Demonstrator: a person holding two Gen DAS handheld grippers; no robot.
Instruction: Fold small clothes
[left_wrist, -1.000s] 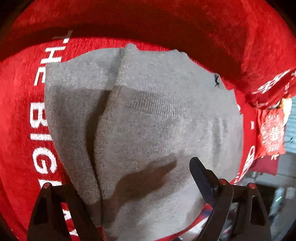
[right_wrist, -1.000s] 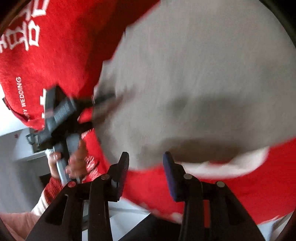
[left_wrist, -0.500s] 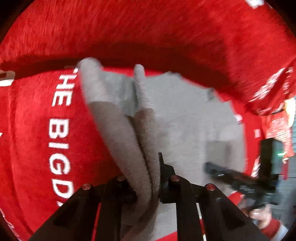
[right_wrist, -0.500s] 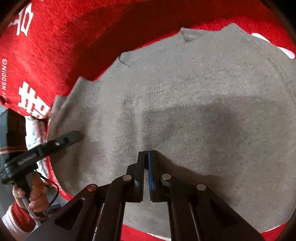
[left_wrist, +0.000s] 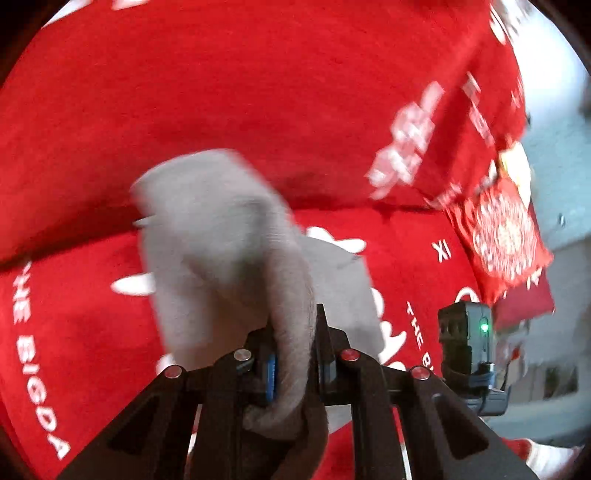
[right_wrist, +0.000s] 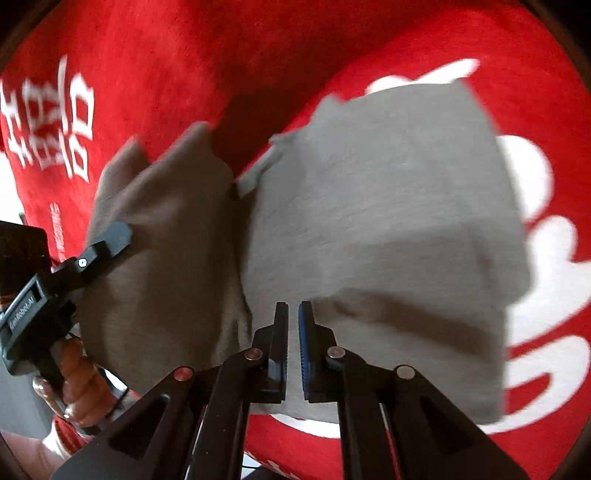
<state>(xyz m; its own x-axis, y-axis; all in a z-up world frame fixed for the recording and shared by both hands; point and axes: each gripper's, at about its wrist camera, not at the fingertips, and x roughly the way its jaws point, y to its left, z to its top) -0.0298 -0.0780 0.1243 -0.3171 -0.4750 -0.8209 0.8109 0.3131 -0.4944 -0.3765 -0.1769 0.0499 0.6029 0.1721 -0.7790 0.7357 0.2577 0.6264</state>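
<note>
A small grey knit garment (right_wrist: 388, 221) lies on a red cloth with white lettering (right_wrist: 147, 74). My left gripper (left_wrist: 293, 332) is shut on a bunched edge of the garment (left_wrist: 221, 251) and holds that part lifted off the cloth. It also shows at the left of the right wrist view (right_wrist: 107, 240), pinching the raised left flap. My right gripper (right_wrist: 293, 317) has its jaws nearly together at the garment's near edge; a narrow gap shows between the pads and I cannot tell if cloth is caught there.
The red cloth (left_wrist: 258, 92) rises into a backrest behind the garment. A red printed bag (left_wrist: 506, 236) hangs at the right. The right hand-held unit (left_wrist: 465, 332) with a green light shows at the lower right. The person's hand (right_wrist: 74, 384) grips the left handle.
My left gripper has lifted the pinched edge of the garment higher and swung it over. The garment has bunched and looks smaller. My right gripper stays nearly closed at the near edge.
</note>
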